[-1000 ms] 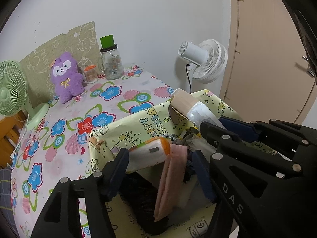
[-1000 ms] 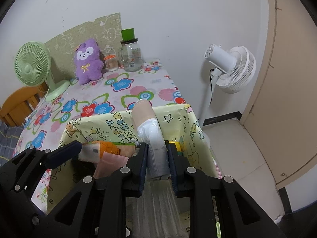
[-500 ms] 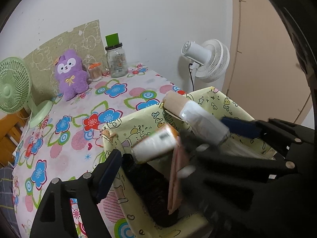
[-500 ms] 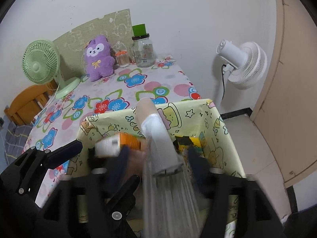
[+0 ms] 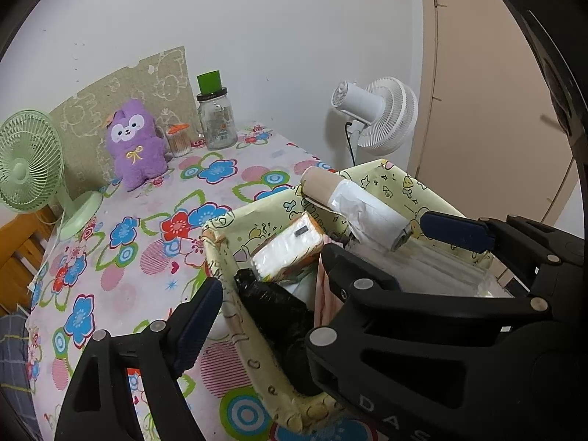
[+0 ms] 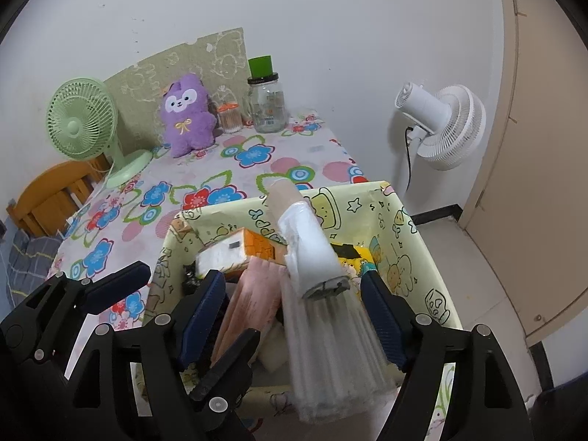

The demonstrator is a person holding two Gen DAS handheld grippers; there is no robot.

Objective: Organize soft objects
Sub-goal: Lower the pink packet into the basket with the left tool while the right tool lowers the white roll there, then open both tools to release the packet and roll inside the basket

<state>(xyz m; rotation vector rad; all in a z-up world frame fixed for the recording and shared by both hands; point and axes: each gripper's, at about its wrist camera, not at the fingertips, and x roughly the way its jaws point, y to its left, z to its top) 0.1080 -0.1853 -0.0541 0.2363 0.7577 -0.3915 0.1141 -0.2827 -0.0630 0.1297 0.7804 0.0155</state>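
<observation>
The desk [image 6: 257, 154] wears a cloth with flowers, and at its near right corner stands the yellow basket [image 6: 415, 246], which reaches to the desk's right edge, or a little over it; I cannot tell exactly. Inside the basket are the soft things: a roll of plastic bags [image 6: 312, 253], a pink folded pack [image 6: 250, 294], an orange pack of tissues [image 6: 228, 253] and something black [image 5: 272, 305] at the left side. The purple plush toy [image 6: 187, 117] sits well apart, at the far edge near the green fan [image 6: 82, 125].

The roll leans with its cardboard end on the far rim of the basket, and a loose sheet of plastic hangs from its near end. The right claw [image 6: 294, 312] is released, its fingers wide on both sides of the roll without touching it. The left claw [image 5: 268, 290] is also released: one finger is outside the left wall of the basket and the other is above the contents.

I think the main risk is the basket itself. If the left claw pushes its soft wall sideways, the basket can slide toward the floor. The roll can also slip down from the rim, because nothing grips it. The loose sheet may catch on a finger of the right claw and pull the roll out when this claw goes away.
</observation>
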